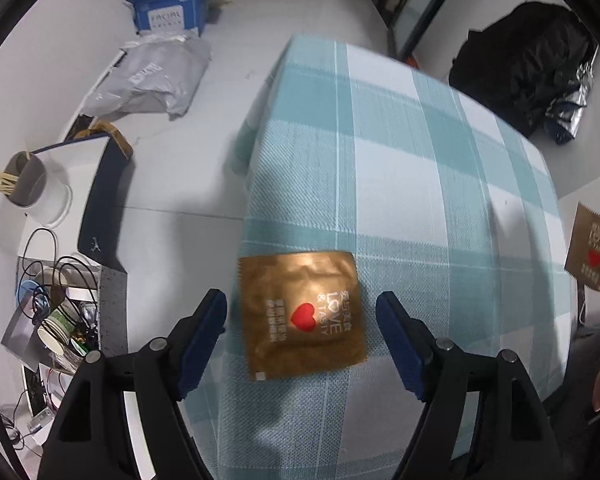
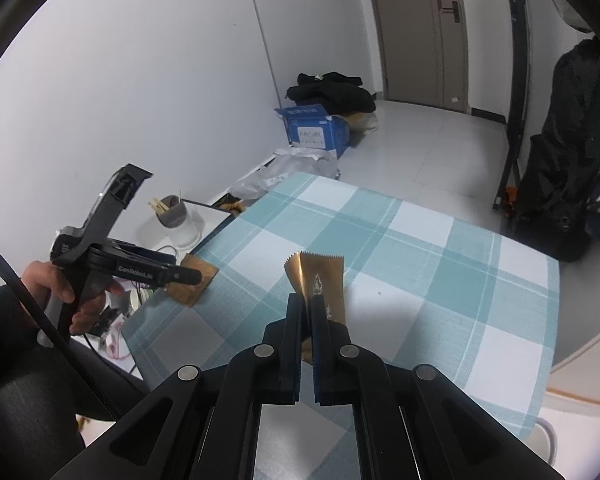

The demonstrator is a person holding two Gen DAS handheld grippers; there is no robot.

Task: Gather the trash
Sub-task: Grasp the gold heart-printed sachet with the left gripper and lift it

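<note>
gold wrapper [image 1: 302, 314] w/ red heart, teal-white check cloth [image 1: 420, 152]

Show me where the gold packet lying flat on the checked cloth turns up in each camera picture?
Left wrist view: gold packet low centre, between the open left gripper fingers.
Right wrist view: same packet at left, at the cloth's edge.
Shared landmark: blue box on the floor.

A: How did the left gripper [image 1: 302, 320] stand?
B: Pointed steeply down, jaws spread wide, nothing pressed between them; a hand [image 2: 66, 294] clasped its grip.
A: And the right gripper [image 2: 306, 300]?
B: Tilted forward and down, jaws pinched together on a foil wrapper [image 2: 318, 276].
</note>
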